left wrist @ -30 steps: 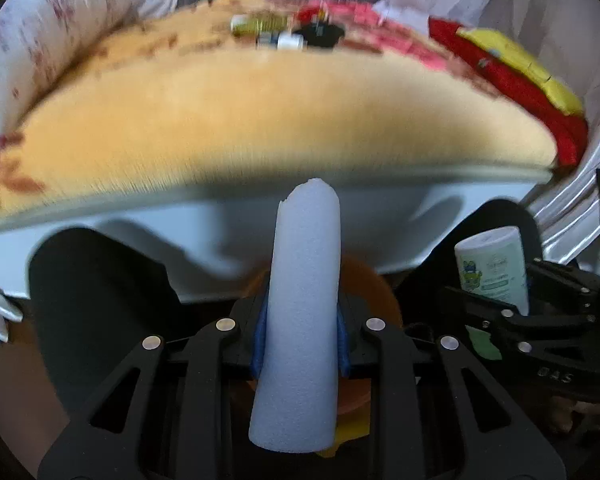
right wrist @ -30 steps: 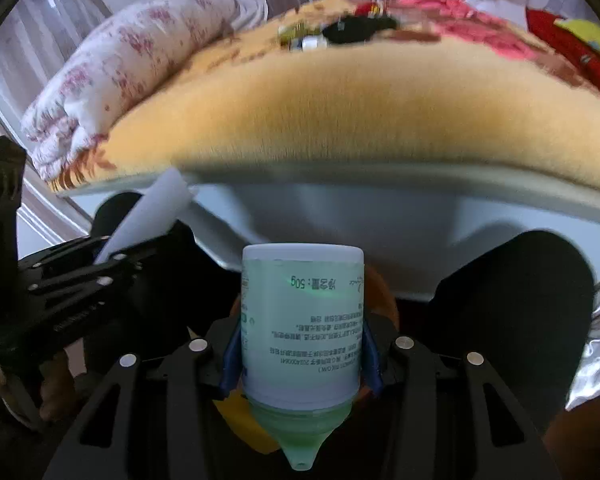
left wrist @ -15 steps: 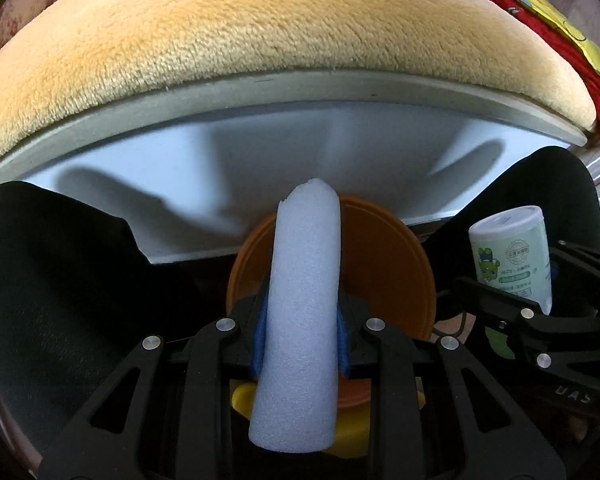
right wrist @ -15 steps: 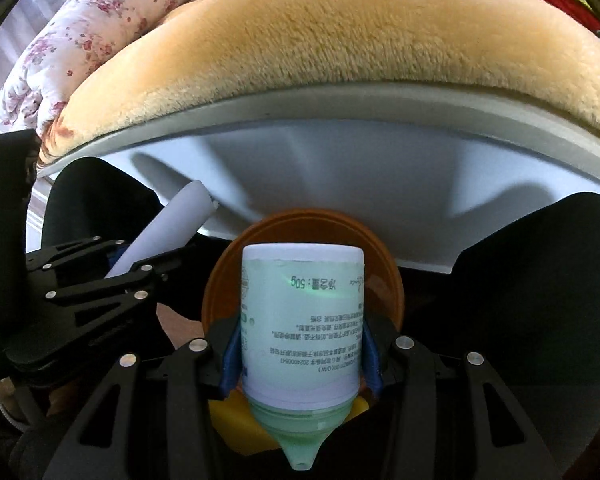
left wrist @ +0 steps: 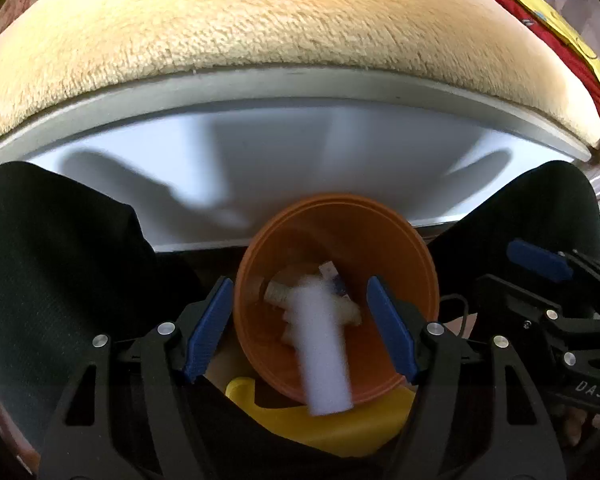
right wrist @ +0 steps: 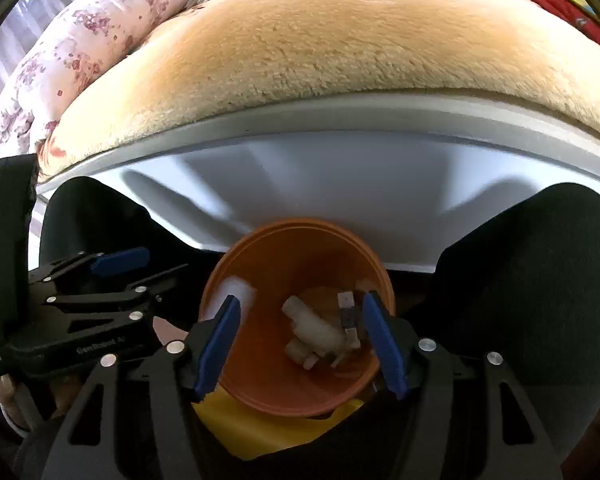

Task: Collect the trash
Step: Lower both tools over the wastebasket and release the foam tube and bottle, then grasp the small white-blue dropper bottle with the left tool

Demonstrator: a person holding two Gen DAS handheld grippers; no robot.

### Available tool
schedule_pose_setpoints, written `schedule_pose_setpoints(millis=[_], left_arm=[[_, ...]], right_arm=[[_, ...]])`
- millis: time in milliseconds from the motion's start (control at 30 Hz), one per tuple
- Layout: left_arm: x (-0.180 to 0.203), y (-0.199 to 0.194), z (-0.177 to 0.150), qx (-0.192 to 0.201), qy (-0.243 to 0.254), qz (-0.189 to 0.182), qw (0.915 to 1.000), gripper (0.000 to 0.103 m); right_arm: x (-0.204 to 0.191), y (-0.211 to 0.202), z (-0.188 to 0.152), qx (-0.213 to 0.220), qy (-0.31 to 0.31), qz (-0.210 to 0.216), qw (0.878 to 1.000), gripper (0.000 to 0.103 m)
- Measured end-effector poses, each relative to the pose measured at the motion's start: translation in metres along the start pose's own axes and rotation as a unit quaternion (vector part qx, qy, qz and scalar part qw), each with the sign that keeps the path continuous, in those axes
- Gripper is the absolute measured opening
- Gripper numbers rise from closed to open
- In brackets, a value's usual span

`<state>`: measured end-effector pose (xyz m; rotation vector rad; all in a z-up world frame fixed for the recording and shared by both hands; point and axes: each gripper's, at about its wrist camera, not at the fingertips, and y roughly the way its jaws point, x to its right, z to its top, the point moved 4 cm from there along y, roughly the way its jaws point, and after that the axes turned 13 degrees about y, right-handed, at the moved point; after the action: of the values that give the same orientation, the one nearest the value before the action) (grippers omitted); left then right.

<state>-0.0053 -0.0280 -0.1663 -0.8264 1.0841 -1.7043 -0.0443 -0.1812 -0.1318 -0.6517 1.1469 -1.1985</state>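
Both claws hang over the orange bin [left wrist: 336,240], jaws just spread. Left claw [left wrist: 300,328]: white foam roll [left wrist: 322,356] loose between the pads, blurred, over the bin. Right claw [right wrist: 300,340]: nothing between pads; white scraps [right wrist: 316,332] lie in the bin.

Left gripper [left wrist: 300,324] over orange bin [left wrist: 396,240], jaws just opened, blue pads apart, touching nothing. White foam tube [left wrist: 320,352] blurred between them, loose, over the bin's mouth. Pale scraps [left wrist: 278,290] in the bin at 11 o'clock of the tube. Yellow piece [left wrist: 320,424] under the bin at 6. Right gripper [left wrist: 540,276] at 3. Tan plush blanket [left wrist: 284,20] at 12.
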Motion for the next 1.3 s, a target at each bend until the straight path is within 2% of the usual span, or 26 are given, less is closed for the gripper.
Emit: schedule_pose_setpoints(millis=[100, 167, 333, 467, 567, 633, 767, 900, 967, 1100, 1167, 1300], left_arm=[[-0.004, 0.002, 0.000, 0.000, -0.003, -0.001, 1.0000, 0.068], [-0.003, 0.001, 0.001, -0.001, -0.003, -0.001, 1.0000, 0.068], [0.000, -0.011, 0.004, 0.005, 0.001, 0.003, 1.0000, 0.068], [0.002, -0.040, 0.010, 0.043, 0.011, 0.009, 0.9990, 0.068], [-0.005, -0.072, 0.024, 0.075, 0.010, 0.004, 0.9971, 0.069], [-0.011, -0.087, 0.038, 0.094, 0.005, 0.008, 0.9956, 0.079], [-0.023, -0.108, 0.085, 0.132, 0.012, 0.050, 0.9899, 0.080], [-0.025, -0.093, 0.145, 0.134, 0.038, 0.067, 0.9880, 0.083], [-0.027, -0.082, 0.170, 0.126, 0.049, 0.064, 0.9888, 0.083], [-0.031, -0.048, 0.226, 0.107, 0.061, 0.028, 0.9920, 0.083], [-0.033, -0.037, 0.242, 0.100, 0.061, 0.016, 0.9930, 0.083], [-0.028, -0.023, 0.271, 0.105, 0.075, 0.025, 0.9913, 0.083]], right_arm=[[0.003, -0.003, -0.001, 0.003, 0.005, 0.003, 1.000, 0.067], [0.001, -0.003, -0.001, 0.005, 0.007, 0.005, 1.000, 0.073], [0.000, -0.008, 0.000, 0.016, 0.011, 0.008, 1.000, 0.076], [0.004, -0.026, 0.002, 0.056, 0.022, 0.016, 0.998, 0.088], [0.008, -0.038, 0.004, 0.083, 0.030, 0.027, 0.996, 0.092], [0.011, -0.039, 0.005, 0.088, 0.036, 0.032, 0.995, 0.094], [0.014, -0.033, 0.007, 0.079, 0.042, 0.042, 0.995, 0.094], [0.012, -0.034, 0.007, 0.085, 0.035, 0.048, 0.995, 0.094], [0.013, -0.035, 0.007, 0.088, 0.032, 0.049, 0.994, 0.094], [0.018, -0.036, 0.007, 0.094, 0.036, 0.050, 0.994, 0.095], [0.019, -0.039, 0.007, 0.101, 0.036, 0.049, 0.993, 0.095], [0.019, -0.040, 0.008, 0.108, 0.031, 0.042, 0.993, 0.097]])
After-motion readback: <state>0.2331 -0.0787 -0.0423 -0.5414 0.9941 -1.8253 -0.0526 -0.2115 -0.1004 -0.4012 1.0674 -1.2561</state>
